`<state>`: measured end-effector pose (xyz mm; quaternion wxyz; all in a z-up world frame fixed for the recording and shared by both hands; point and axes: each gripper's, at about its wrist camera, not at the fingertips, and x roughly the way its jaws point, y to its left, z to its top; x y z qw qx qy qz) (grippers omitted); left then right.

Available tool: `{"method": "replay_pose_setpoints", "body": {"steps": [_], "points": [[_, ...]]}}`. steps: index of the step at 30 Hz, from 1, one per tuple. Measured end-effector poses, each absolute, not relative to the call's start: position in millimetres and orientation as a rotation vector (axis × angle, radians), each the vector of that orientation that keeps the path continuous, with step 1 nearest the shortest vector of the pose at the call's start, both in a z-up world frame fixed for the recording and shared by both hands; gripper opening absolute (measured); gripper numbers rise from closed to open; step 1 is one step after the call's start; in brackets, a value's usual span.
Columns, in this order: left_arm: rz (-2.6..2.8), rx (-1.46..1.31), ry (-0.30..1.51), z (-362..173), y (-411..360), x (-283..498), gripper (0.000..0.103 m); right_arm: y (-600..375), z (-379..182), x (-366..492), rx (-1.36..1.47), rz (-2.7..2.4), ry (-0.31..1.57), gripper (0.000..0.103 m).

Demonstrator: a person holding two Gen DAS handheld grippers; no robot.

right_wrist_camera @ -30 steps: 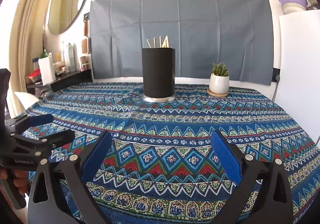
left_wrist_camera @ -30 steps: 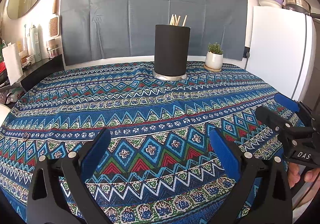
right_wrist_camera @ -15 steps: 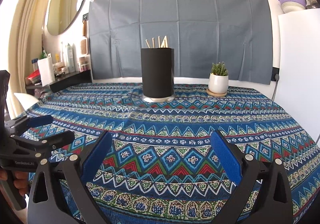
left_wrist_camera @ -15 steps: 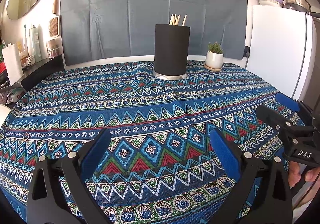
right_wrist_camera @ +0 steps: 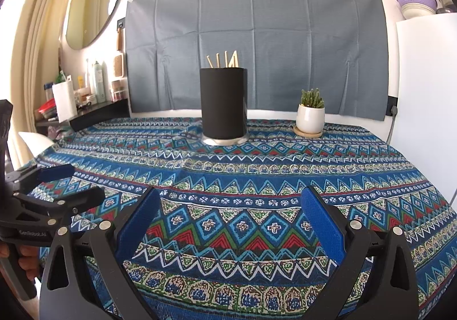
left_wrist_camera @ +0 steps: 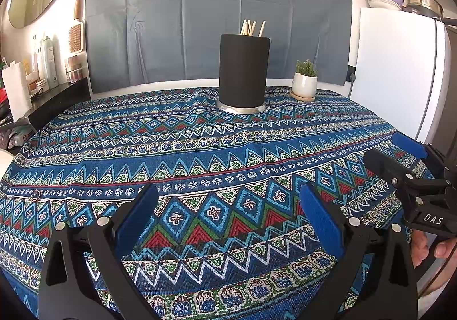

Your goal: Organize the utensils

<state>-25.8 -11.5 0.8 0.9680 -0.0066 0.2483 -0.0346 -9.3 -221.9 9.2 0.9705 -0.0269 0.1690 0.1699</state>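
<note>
Left gripper: black two-finger hand-held gripper with blue pads (left_wrist_camera: 228,217), jaws spread wide, nothing between them; it hangs over the near edge of the patterned cloth, and contact with the cloth cannot be told.
Right gripper: matching black gripper with blue pads (right_wrist_camera: 230,218), jaws equally wide apart and empty, above the near part of the table.
Cross views: the right gripper shows at 3 o'clock in the left wrist view, a hand (left_wrist_camera: 428,245) on its grip; the left gripper shows at 9 o'clock in the right wrist view.
Utensil holder: tall black cylindrical holder on a silver base (left_wrist_camera: 244,71), upright at 12 o'clock from both grippers, well apart from them at the far side of the table.
Utensils: pale wooden chopstick-like sticks (left_wrist_camera: 252,27) standing in the holder, tips above its rim.
Table: round table covered by a blue, red and green geometric woven cloth (left_wrist_camera: 200,154).
Plant: small green succulent in a white round pot on a wooden coaster (left_wrist_camera: 305,83), at 1 o'clock, just beside the holder.
Backdrop: grey creased fabric sheet (left_wrist_camera: 200,11) on the wall behind the holder.
Refrigerator: white refrigerator (left_wrist_camera: 397,71) at 2 o'clock.
</note>
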Motion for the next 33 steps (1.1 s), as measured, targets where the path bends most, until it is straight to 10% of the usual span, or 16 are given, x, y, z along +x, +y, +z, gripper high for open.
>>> {"method": "replay_pose_setpoints", "body": {"steps": [33], "points": [[-0.053, -0.006, 0.497, 1.4, -12.9, -27.6, 0.097, -221.9, 10.4, -14.4, -0.057, 0.328, 0.325, 0.095]]}}
